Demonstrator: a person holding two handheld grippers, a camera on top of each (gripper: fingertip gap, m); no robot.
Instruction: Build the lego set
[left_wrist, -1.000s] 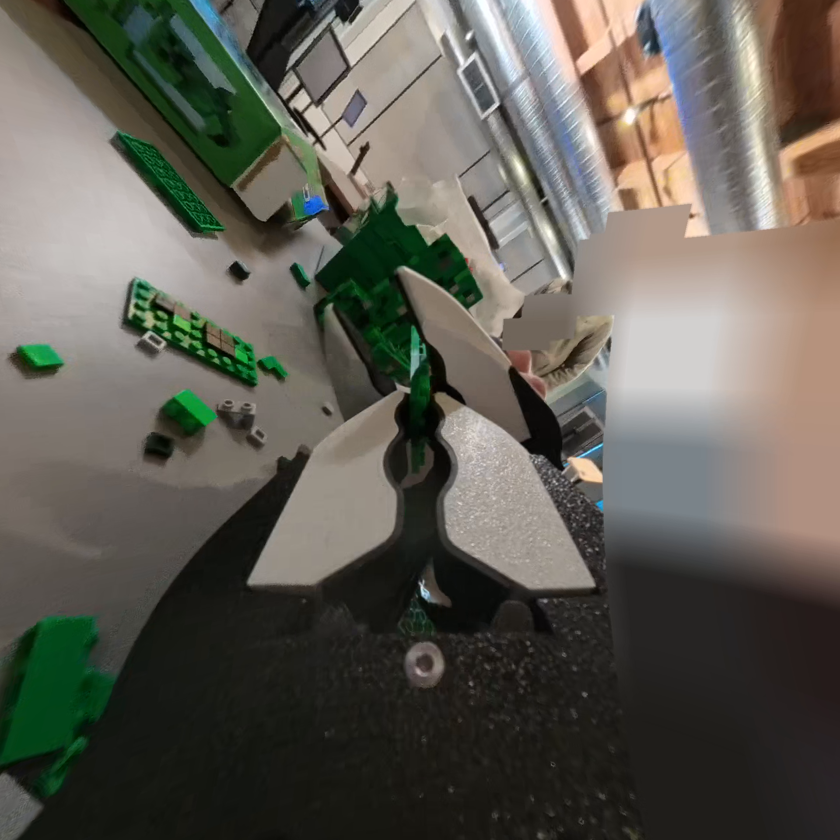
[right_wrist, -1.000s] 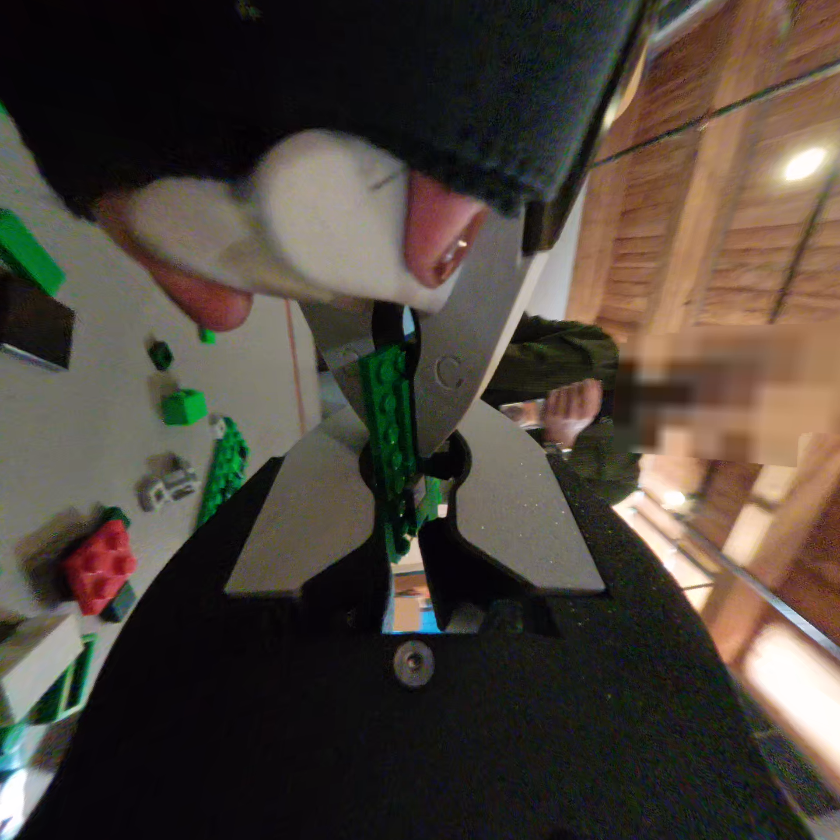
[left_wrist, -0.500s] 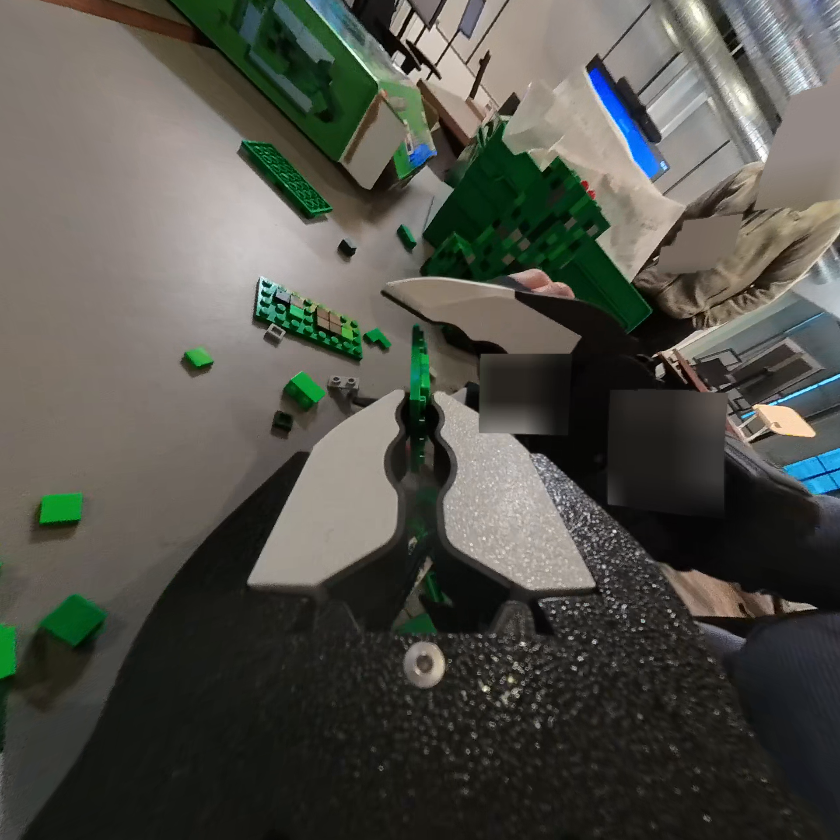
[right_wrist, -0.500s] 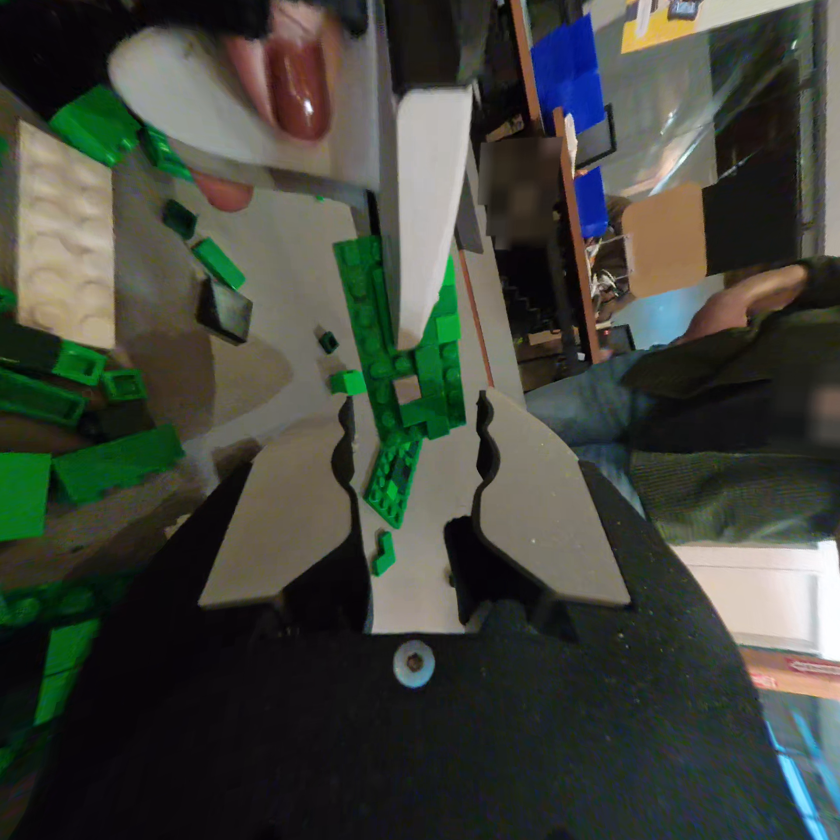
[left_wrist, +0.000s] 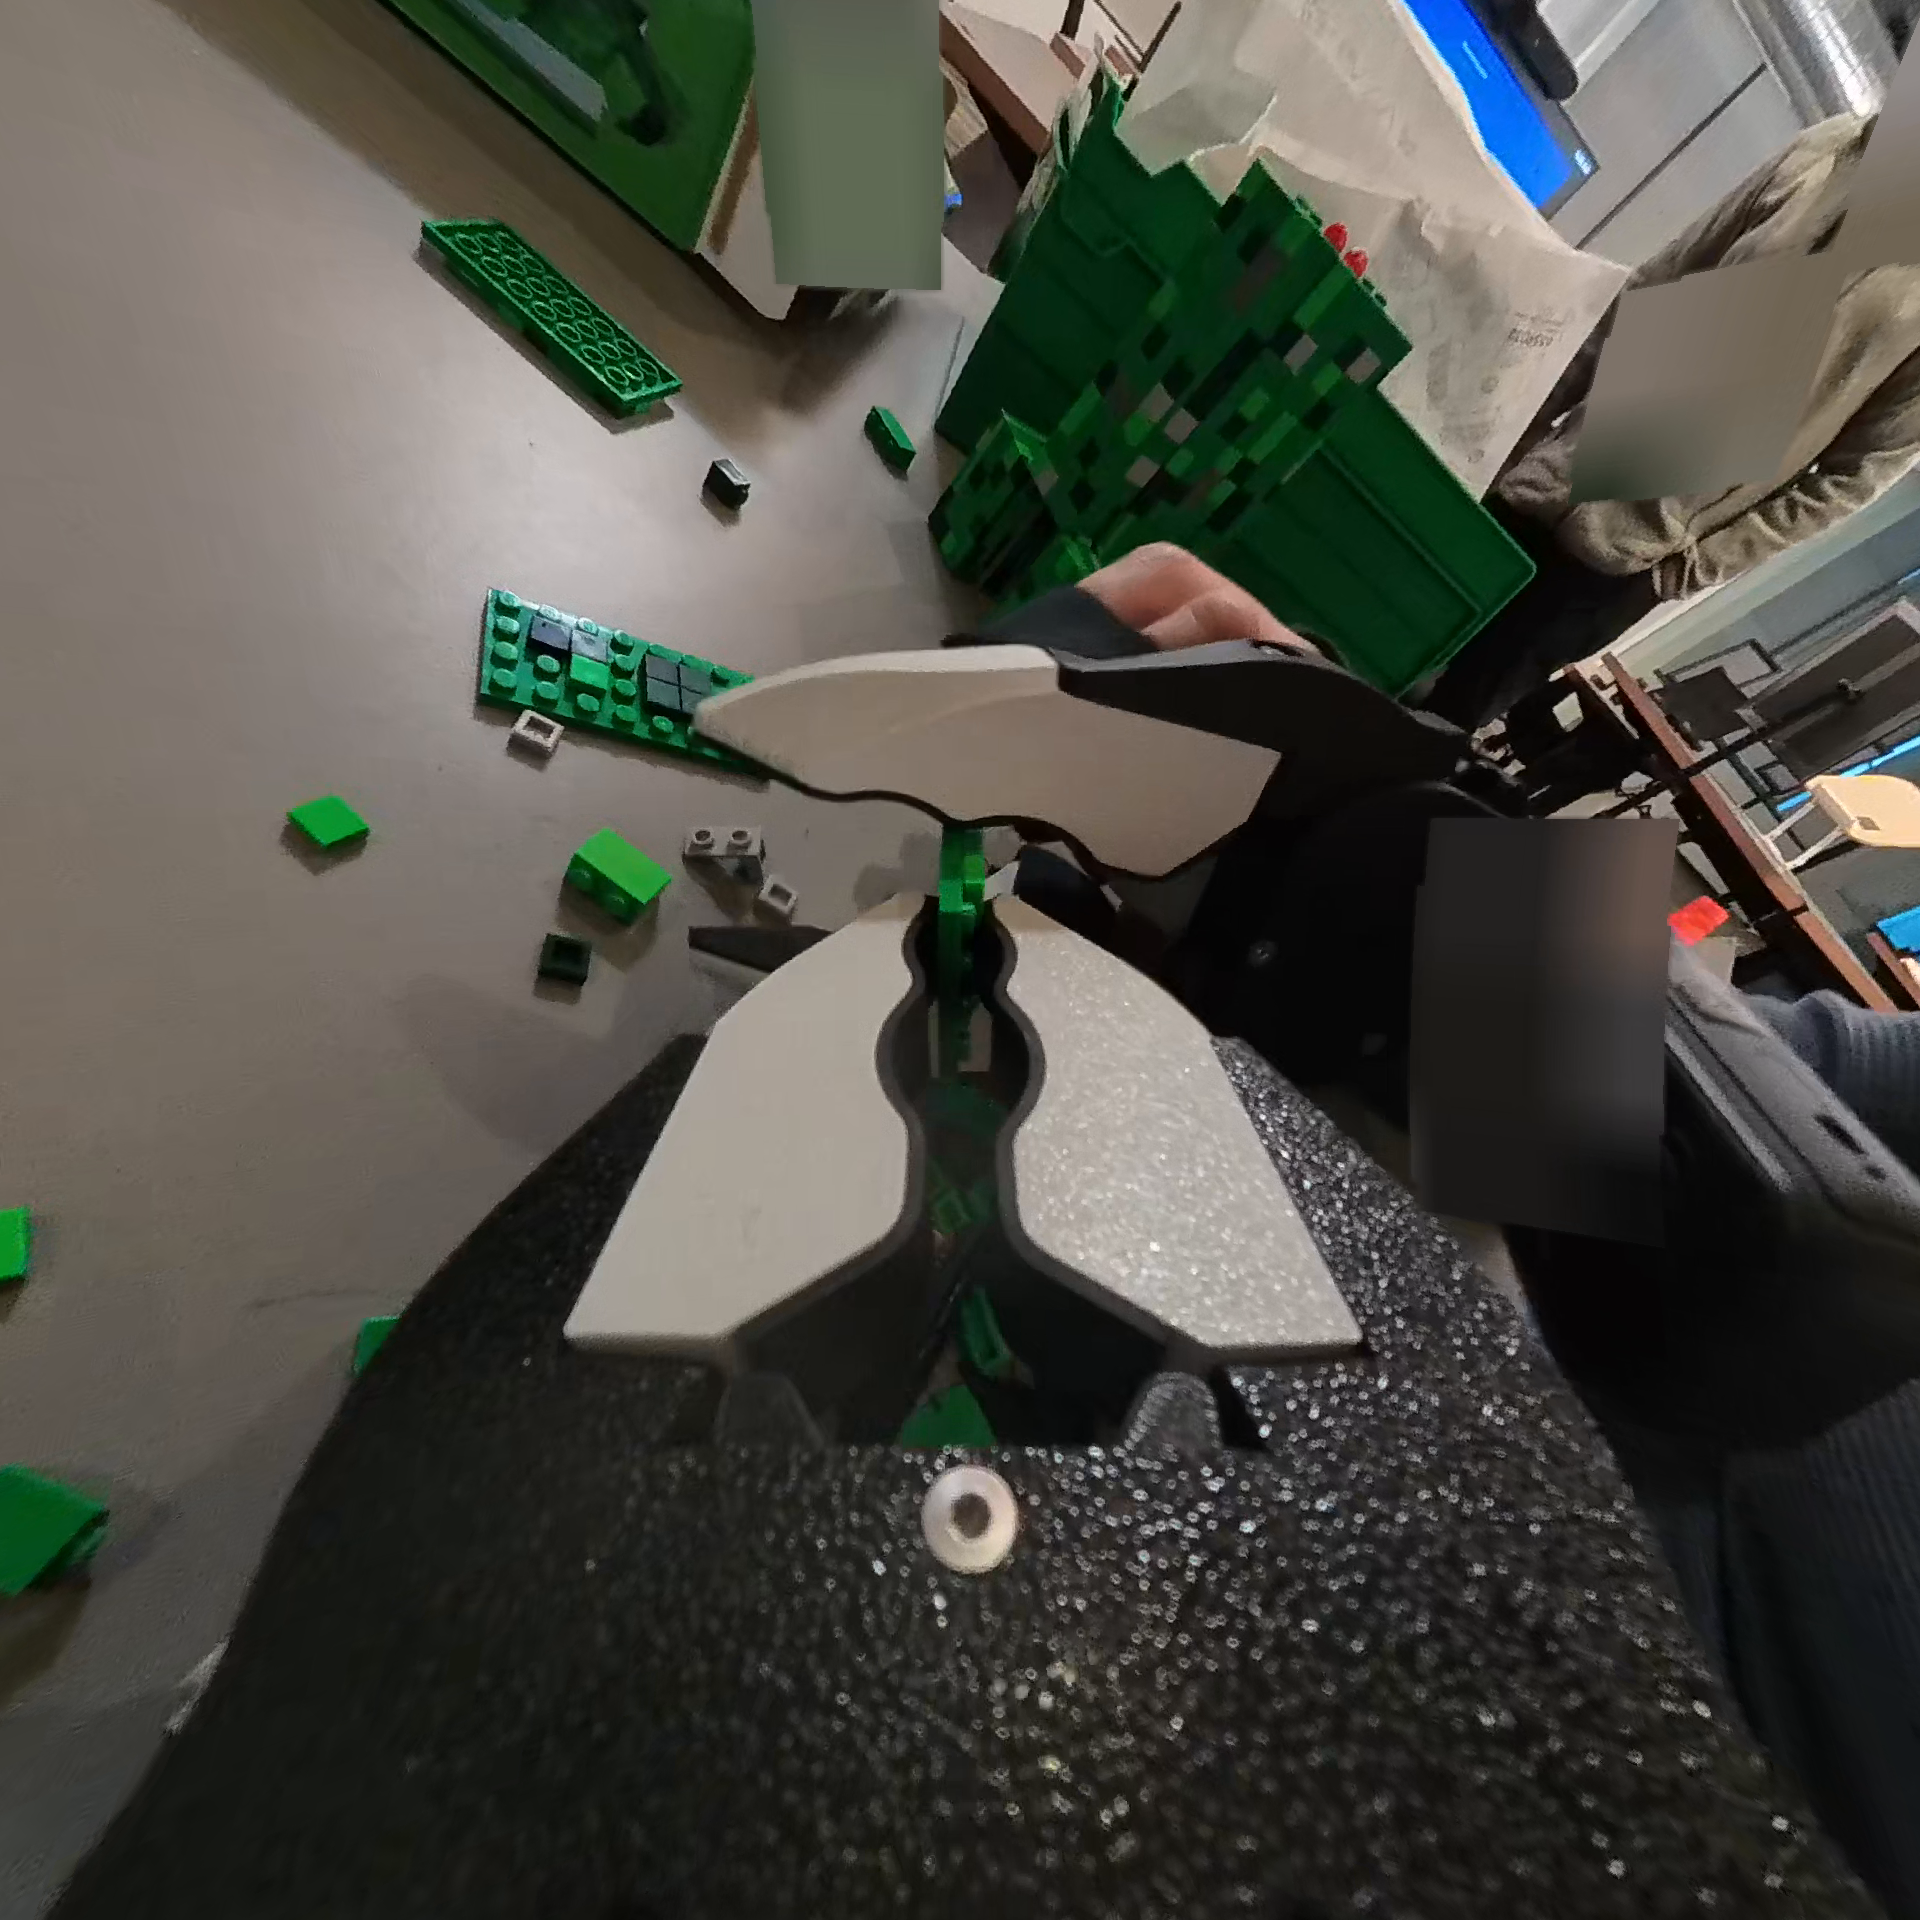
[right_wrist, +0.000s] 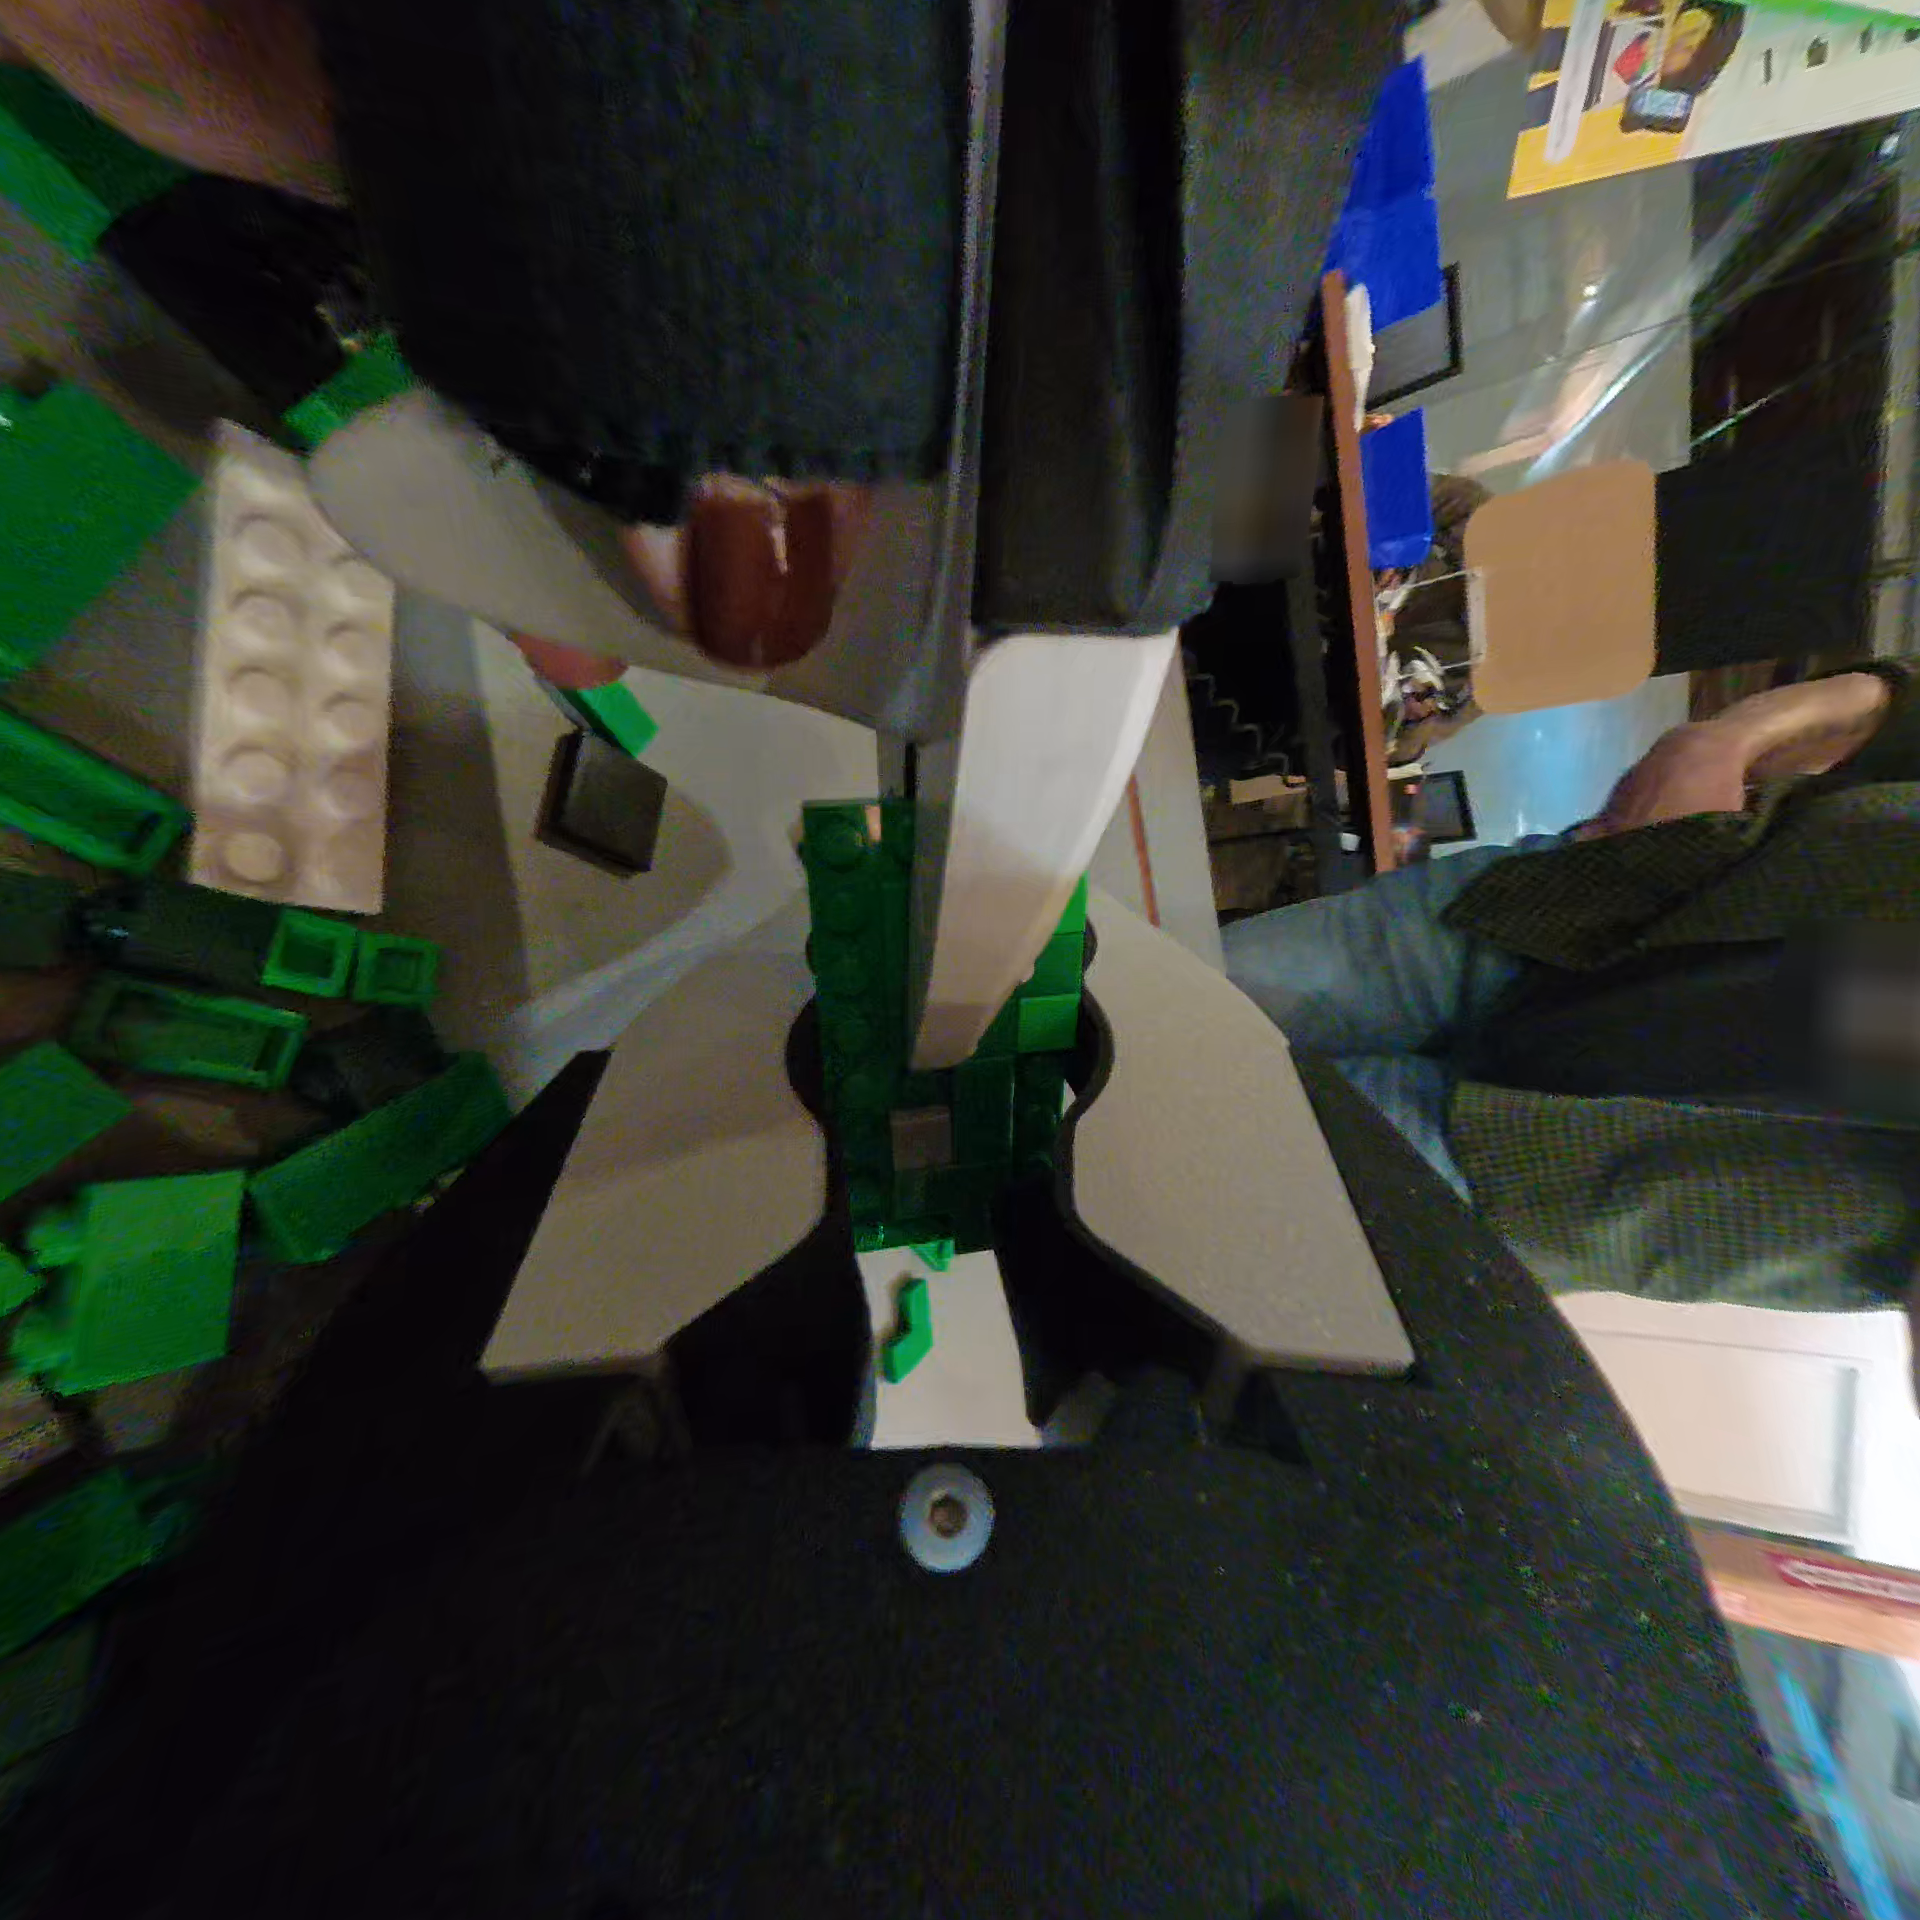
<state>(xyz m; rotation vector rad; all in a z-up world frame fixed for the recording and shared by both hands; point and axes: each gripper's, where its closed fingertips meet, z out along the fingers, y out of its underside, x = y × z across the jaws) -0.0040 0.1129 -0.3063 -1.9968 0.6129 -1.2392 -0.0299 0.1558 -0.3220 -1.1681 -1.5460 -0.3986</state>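
A flat green Lego plate assembly (left_wrist: 954, 878) stands edge-on between the fingers of my left gripper (left_wrist: 961, 904), which is shut on it above the grey table (left_wrist: 260, 987). In the right wrist view the same assembly (right_wrist: 862, 987) shows its studded face, with a left-gripper finger (right_wrist: 1018, 831) coming down over it. My right gripper (right_wrist: 930, 904) is open, one finger on each side of the assembly, with small gaps showing. One of its fingers (left_wrist: 987, 727) crosses above my left gripper's tips.
On the table lie a green plate with dark tiles (left_wrist: 592, 675), a long green plate (left_wrist: 551, 312), loose small bricks (left_wrist: 618, 873), a large green build (left_wrist: 1195, 416) and the set box (left_wrist: 582, 83). A white brick (right_wrist: 291, 675) and green pieces (right_wrist: 156, 1247) lie to the left. A person sits beyond (left_wrist: 1766, 468). The gap from one gripper's tips to the other's is roughly 5 cm. Both grippers' tips are roughly 20 cm from the large green build (left_wrist: 1195, 416).
One second ago both grippers were shut on the assembly. The right gripper opened, turned to face the studded side, and has now moved closer, with the assembly deeper between its fingers. The left keeps its hold.
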